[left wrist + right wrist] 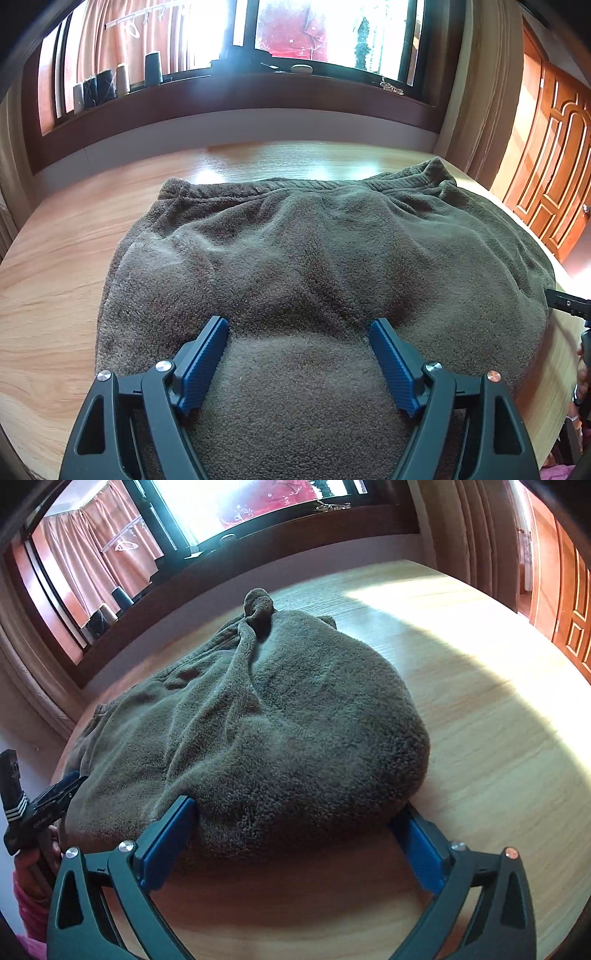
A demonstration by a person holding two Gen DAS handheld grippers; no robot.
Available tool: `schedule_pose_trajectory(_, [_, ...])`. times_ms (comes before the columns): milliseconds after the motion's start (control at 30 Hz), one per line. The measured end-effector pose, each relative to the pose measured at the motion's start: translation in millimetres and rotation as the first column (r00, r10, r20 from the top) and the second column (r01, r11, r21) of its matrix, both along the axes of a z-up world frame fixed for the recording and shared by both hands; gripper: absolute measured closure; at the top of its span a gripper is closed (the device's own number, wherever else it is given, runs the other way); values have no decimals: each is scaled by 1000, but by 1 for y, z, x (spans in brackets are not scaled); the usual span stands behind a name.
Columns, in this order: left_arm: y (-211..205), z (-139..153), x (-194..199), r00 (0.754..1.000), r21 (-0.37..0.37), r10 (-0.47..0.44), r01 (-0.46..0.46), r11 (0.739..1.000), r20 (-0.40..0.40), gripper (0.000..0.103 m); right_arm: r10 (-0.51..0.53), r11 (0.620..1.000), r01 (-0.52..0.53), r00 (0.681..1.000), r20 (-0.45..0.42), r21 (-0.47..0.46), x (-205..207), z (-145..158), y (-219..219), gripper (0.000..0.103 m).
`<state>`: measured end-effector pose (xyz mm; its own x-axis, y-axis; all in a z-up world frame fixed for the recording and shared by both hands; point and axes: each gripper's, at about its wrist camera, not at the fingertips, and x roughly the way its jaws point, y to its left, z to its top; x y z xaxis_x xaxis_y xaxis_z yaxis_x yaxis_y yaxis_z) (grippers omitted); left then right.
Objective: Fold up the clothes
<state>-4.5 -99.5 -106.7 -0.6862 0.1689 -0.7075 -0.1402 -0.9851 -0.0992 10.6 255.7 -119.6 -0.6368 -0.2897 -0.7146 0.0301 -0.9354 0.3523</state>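
A brown fleece garment (314,258) lies spread on the wooden table (55,258), its ribbed band at the far side. My left gripper (299,325) is open, its blue fingers (205,362) resting over the garment's near part. In the right wrist view the same garment (277,720) lies bunched, with a twisted ridge running to its far end. My right gripper (295,808) is open, its jaws on either side of the garment's near right edge, low on the table (480,701). The left gripper's body shows at the left edge of the right wrist view (44,808).
A dark window sill (221,96) with thread cones (99,85) runs behind the table. A wooden door (554,177) stands at the right. Curtains hang beside the window. Sunlight falls on the table's right part (461,635).
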Motion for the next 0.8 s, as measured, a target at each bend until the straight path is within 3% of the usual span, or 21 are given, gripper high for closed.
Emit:
schedule_pose_trajectory(200, [2, 0, 0, 1000, 0, 3, -3, 1000, 2, 21, -141, 968, 130, 989, -36, -216, -3, -3, 29, 1])
schedule_pose_trajectory(333, [2, -1, 0, 1000, 3, 3, -3, 1000, 3, 21, -267, 928, 248, 963, -32, -277, 5, -6, 57, 8])
schedule_pose_trajectory(433, [2, -1, -1, 1000, -1, 4, -4, 1000, 4, 21, -266, 923, 249, 964, -18, -292, 5, -8, 59, 22])
schedule_pose_trajectory(500, [2, -1, 0, 1000, -3, 4, -3, 1000, 4, 21, -241, 927, 227, 970, -9, -297, 2, -11, 53, 41])
schedule_pose_trajectory(533, [2, -1, -1, 1000, -3, 3, -3, 1000, 5, 21, -229, 929, 216, 973, -8, -301, -1, -13, 49, 44])
schedule_pose_trajectory(800, [2, -1, -1, 1000, -5, 1, -1, 1000, 6, 21, -223, 930, 206, 975, -23, -303, -9, -15, 46, 45])
